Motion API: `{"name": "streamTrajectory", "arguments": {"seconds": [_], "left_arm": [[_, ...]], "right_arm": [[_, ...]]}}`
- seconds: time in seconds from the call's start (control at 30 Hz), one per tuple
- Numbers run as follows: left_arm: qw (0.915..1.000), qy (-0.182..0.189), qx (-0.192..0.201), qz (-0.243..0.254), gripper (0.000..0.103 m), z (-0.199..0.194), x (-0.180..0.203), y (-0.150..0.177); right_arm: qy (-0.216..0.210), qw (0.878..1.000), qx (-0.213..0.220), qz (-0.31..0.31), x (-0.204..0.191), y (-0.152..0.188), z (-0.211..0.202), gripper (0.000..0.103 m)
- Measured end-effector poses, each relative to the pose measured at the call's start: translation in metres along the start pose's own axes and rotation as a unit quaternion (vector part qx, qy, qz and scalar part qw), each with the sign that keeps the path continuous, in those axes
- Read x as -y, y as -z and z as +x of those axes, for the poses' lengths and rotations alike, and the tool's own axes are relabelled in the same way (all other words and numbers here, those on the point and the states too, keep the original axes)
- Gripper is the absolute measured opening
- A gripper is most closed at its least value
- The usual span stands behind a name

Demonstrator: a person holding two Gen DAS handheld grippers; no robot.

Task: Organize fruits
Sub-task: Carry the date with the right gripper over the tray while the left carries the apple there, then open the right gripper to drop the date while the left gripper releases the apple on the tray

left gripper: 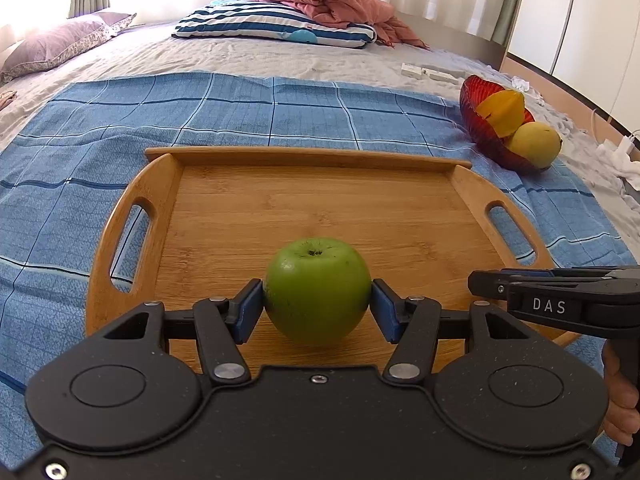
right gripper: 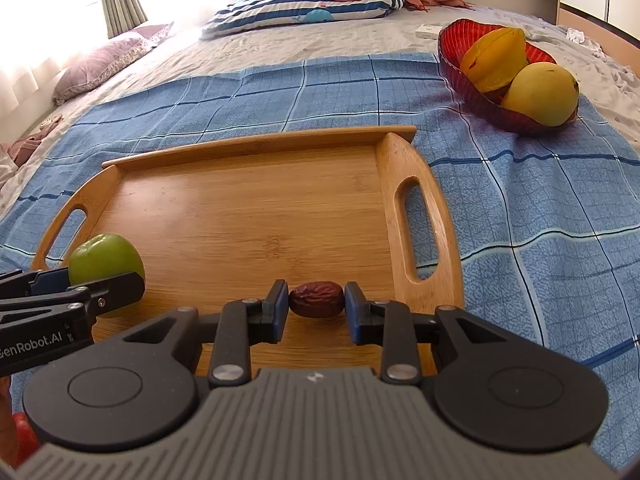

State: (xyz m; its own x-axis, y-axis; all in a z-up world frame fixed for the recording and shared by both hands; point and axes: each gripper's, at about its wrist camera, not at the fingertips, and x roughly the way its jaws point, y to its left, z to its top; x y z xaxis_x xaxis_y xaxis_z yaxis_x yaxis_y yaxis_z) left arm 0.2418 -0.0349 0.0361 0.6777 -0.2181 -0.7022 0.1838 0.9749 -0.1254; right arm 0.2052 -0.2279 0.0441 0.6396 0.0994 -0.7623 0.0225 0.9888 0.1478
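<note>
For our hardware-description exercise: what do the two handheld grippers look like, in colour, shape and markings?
Left gripper: speckled black body, two round discs, silver rivets, black linkage arms, blue pads on the jaws; "GenRobot.AI" is printed on its side. Right gripper: same black discs, linkages and blue pads, but a ribbed grey centre panel; its side reads "DAS". No cables visible.

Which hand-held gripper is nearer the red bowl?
Right. The right hand-held gripper, shut on the date, is on the red bowl's side of the tray; the left, holding the green apple, is farther away.

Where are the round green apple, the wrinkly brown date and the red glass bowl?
round green apple (left gripper: 317,290), left wrist view, front skin.
wrinkly brown date (right gripper: 316,299), right wrist view, middle.
red glass bowl (right gripper: 472,92), right wrist view, near wall.
</note>
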Motion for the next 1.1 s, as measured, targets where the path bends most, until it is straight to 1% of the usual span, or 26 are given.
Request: {"name": "streamTrajectory", "arguments": {"seconds": [0.4, 0.5, 0.53, 0.57, 0.7, 0.77, 0.8, 0.9, 0.97, 1.03, 1.1], "left_arm": [[1.0, 0.0, 0.002, -0.001, 0.056, 0.0027, 0.0, 0.0018], [1.0, 0.0, 0.003, -0.002, 0.056, 0.0027, -0.0004, 0.0018], [1.0, 0.001, 0.003, -0.003, 0.056, 0.0029, -0.0009, 0.0015], [1.0, 0.002, 0.002, -0.005, 0.056, 0.0022, -0.0019, 0.0017], [1.0, 0.001, 0.004, -0.007, 0.056, 0.0007, -0.0042, 0.0012], [1.0, -0.005, 0.006, -0.001, 0.058, -0.0001, -0.003, 0.0012], [1.0, -0.005, 0.006, 0.001, 0.059, -0.0002, -0.0027, 0.0014], [1.0, -0.006, 0.006, 0.003, 0.063, -0.0013, -0.0031, 0.0016], [0.9999, -0.007, 0.01, 0.004, 0.07, -0.0029, -0.0036, 0.0014], [0.9999, -0.009, 0.012, 0.006, 0.073, -0.0038, -0.0036, 0.0015], [0.9999, -0.01, 0.01, 0.01, 0.074, -0.0039, -0.0028, 0.0022]], "right_arm": [[0.002, 1.0, -0.001, -0.003, -0.0008, -0.0003, 0.0022, 0.037], [0.002, 1.0, -0.002, -0.004, -0.0008, -0.0007, 0.0027, 0.04], [0.001, 1.0, -0.002, -0.004, -0.0008, -0.0007, 0.0028, 0.045], [0.0, 1.0, -0.002, -0.003, -0.0012, -0.0005, 0.0029, 0.047], [-0.003, 1.0, -0.001, -0.002, -0.0014, -0.0007, 0.0031, 0.048], [-0.005, 1.0, 0.001, -0.001, -0.0013, -0.0005, 0.0025, 0.053], [-0.006, 1.0, 0.001, -0.002, -0.0011, -0.0003, 0.0022, 0.054], [-0.004, 1.0, 0.0, -0.001, -0.0008, -0.0005, 0.0015, 0.054], [-0.004, 1.0, 0.002, -0.002, -0.0008, -0.0004, 0.0, 0.055], [-0.005, 1.0, 0.004, -0.002, -0.0007, -0.0007, -0.0015, 0.055], [-0.006, 1.0, 0.005, -0.003, -0.0006, -0.0008, -0.0037, 0.055]]}}
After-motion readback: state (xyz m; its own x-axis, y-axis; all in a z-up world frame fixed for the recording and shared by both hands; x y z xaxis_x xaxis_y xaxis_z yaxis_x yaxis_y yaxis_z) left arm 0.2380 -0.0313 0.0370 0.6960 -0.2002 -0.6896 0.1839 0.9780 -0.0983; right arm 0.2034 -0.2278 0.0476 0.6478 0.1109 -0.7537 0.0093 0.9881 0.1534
